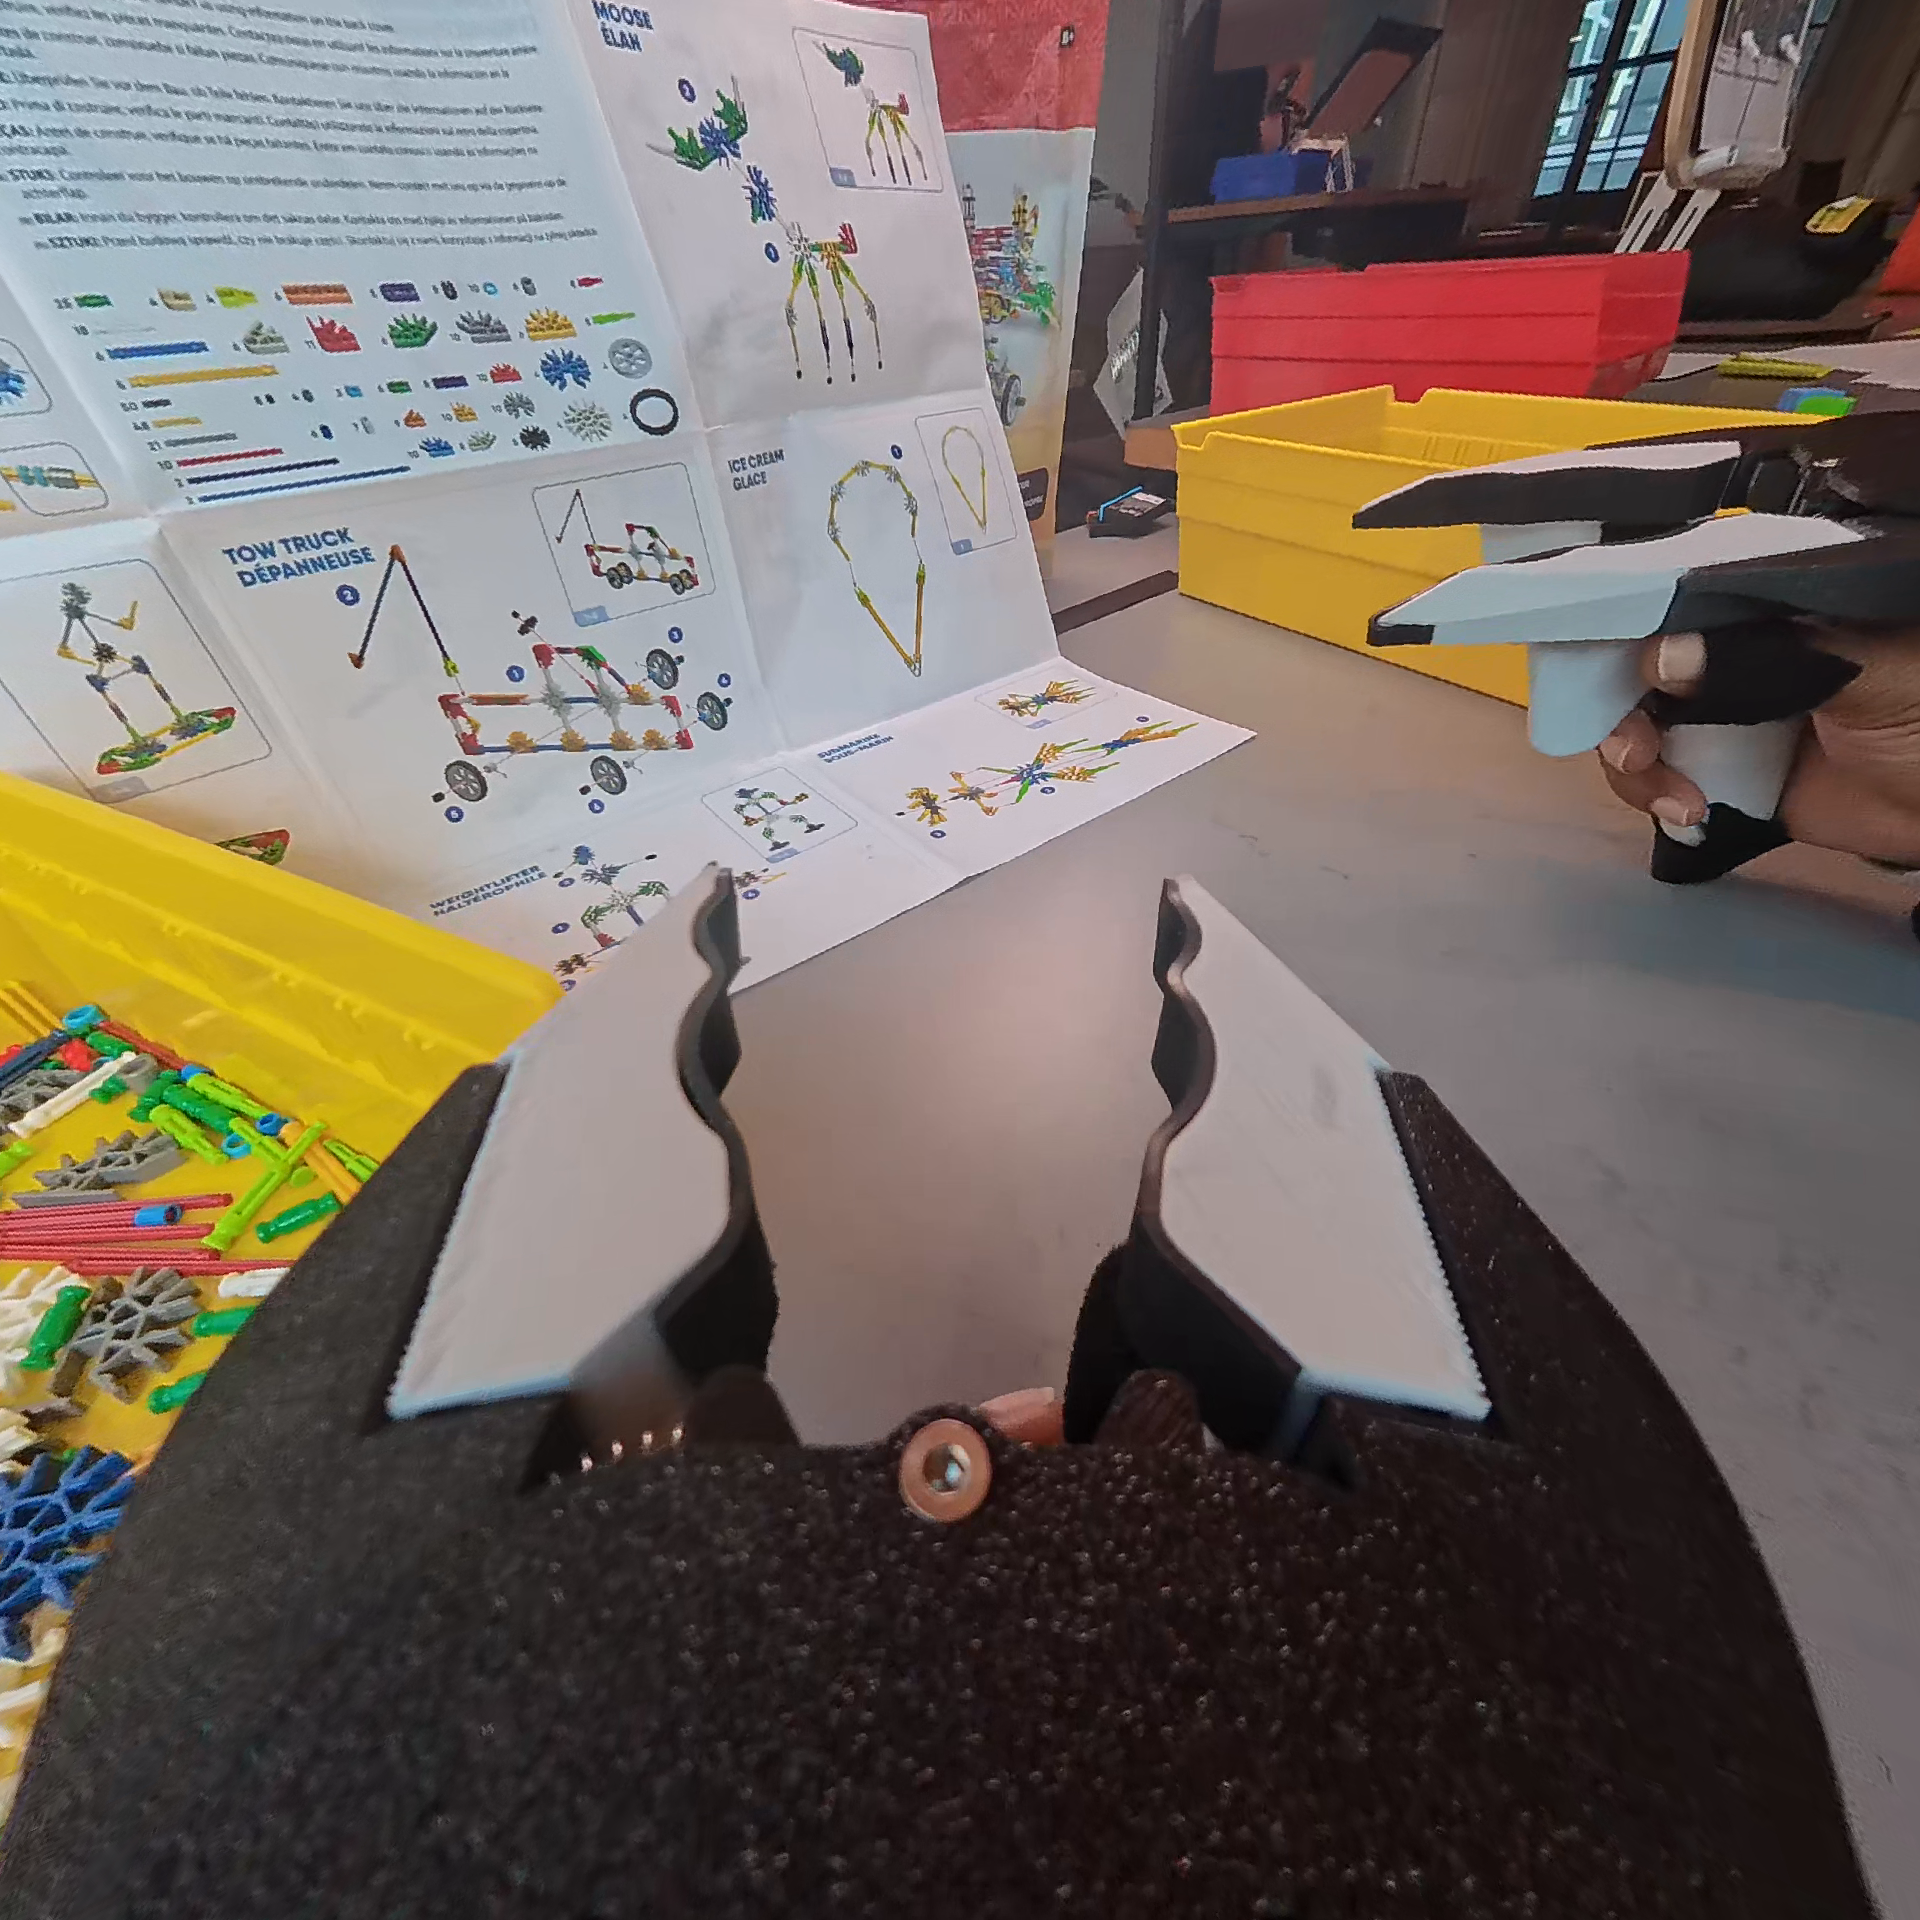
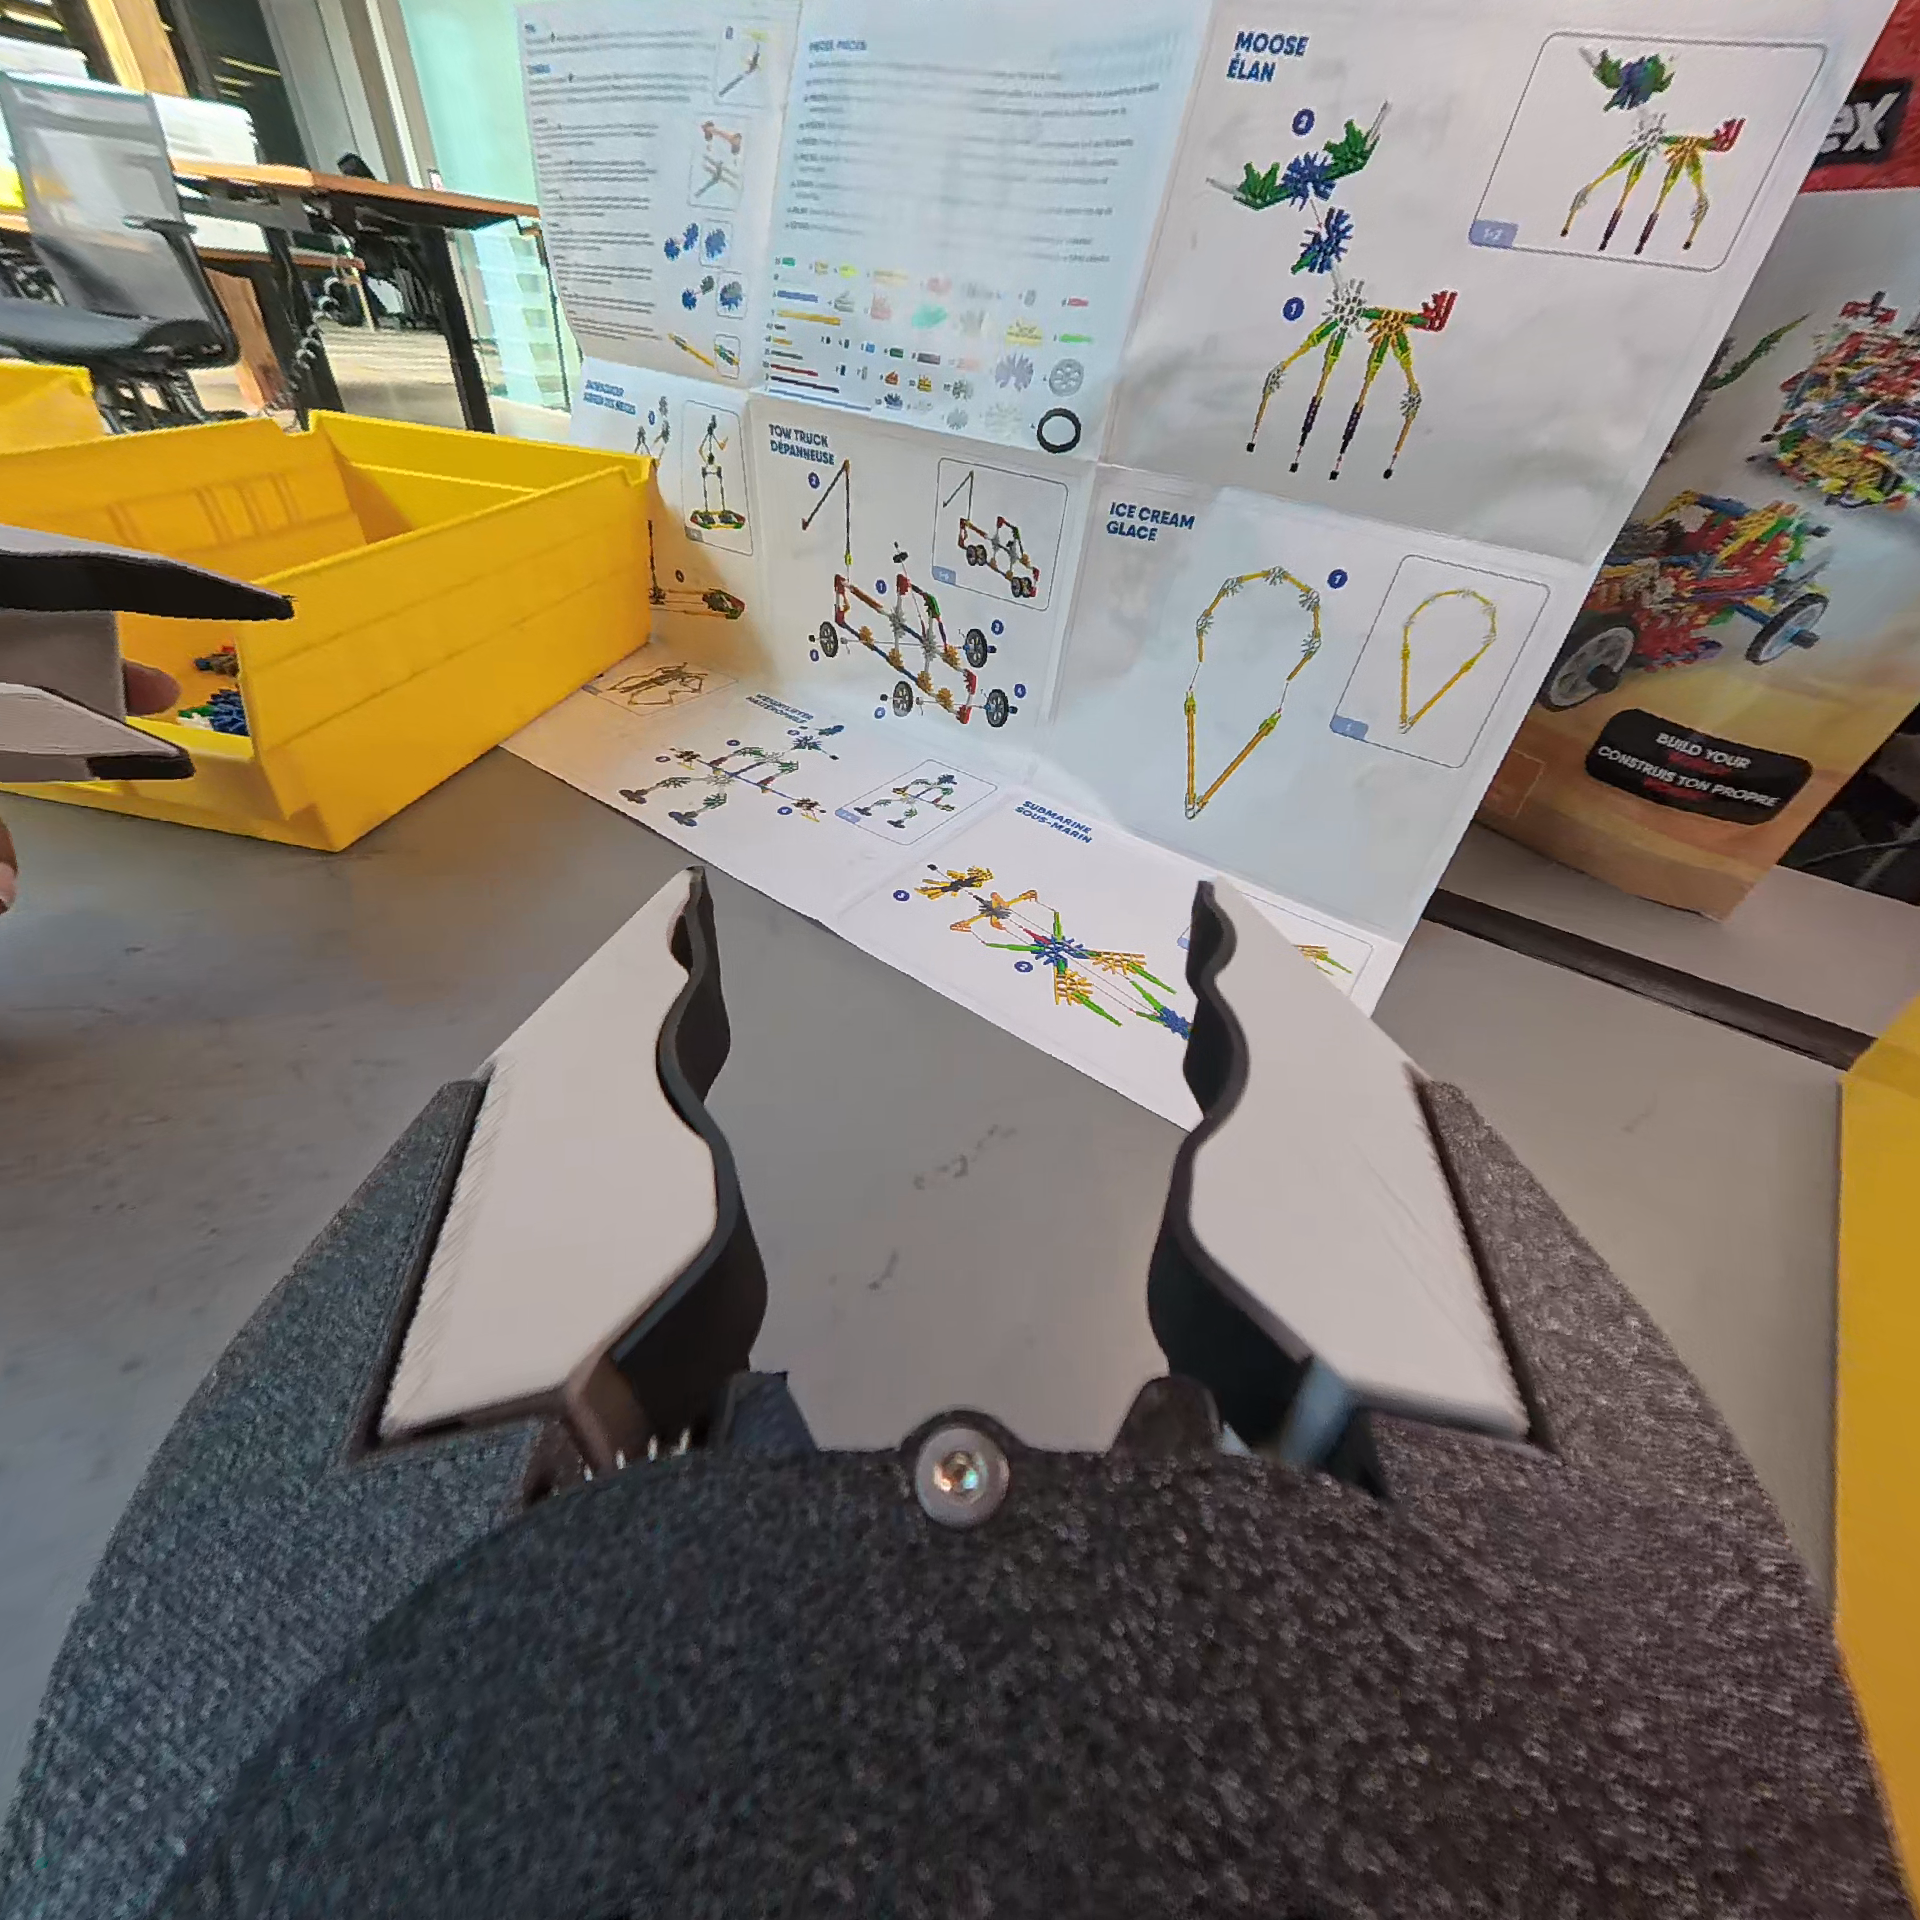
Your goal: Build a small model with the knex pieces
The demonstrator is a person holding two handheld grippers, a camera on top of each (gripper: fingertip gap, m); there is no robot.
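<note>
Black foam padding fills the foreground of each wrist view, and from it two pale grey fingers with wavy black inner pads reach forward. Off the left gripper's (image 1: 940,894) left side sits a yellow plastic bin (image 1: 260,966) holding a loose heap of coloured plastic construction rods and snowflake-shaped connectors (image 1: 135,1236); most rods lie with their long axes running roughly across the gripper's line of reach. That gripper's fingers stand wide apart with nothing between them, only bare grey tabletop (image 1: 1351,1039) below. Ahead of its tips a large white folded instruction sheet (image 1: 520,416) stands propped, its lower edge lying flat on the table. Farther to its right the right gripper (image 1: 1371,566), held in a person's hand (image 1: 1766,748), points leftward, its long axis level with the table, before a second yellow plastic bin (image 1: 1299,540) and a red plastic bin (image 1: 1455,322). In its own view the right gripper (image 2: 951,899) is likewise spread wide and empty, the sheet just ahead and a printed cardboard box (image 2: 1714,675) ahead to its right.
</note>
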